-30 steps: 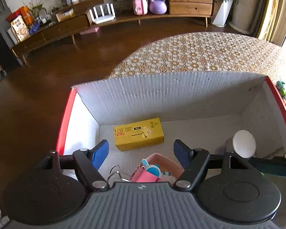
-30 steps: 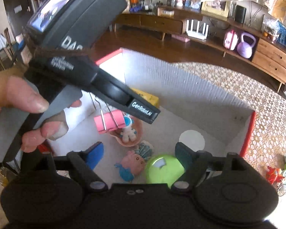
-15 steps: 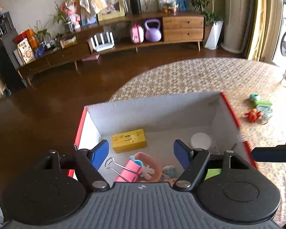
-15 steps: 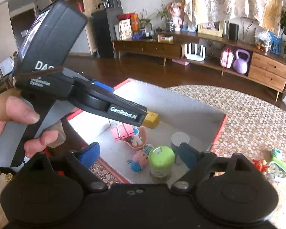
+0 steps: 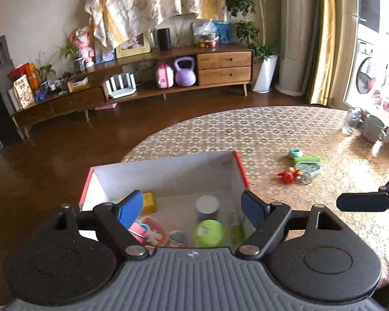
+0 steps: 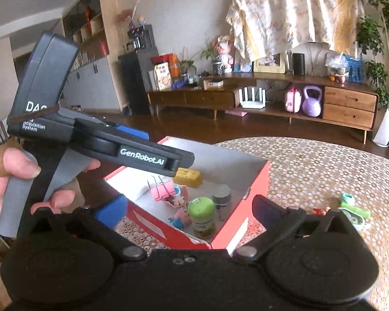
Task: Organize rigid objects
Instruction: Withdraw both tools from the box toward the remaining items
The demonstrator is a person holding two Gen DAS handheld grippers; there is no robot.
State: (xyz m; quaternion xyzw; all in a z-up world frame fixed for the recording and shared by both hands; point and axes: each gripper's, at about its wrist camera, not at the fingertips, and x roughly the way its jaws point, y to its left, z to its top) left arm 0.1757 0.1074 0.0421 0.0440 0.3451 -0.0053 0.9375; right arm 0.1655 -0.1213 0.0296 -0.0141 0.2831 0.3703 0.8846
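We hold both grippers gaping, empty, above the red box (image 5: pixel 242 173). Loose toys (image 5: pixel 302 167) lie on the table right of it, nearer our right gripper (image 6: pixel 189 212) than the left gripper (image 5: pixel 192 206).

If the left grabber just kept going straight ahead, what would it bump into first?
Probably the red and white box. The left gripper, open and empty, points down into it, so it would likely meet the green-lidded jar or white-lidded jar inside. Depth is hard to judge.

Left tool (image 5: pixel 192 208) and right tool (image 6: pixel 188 211) gape (both empty).
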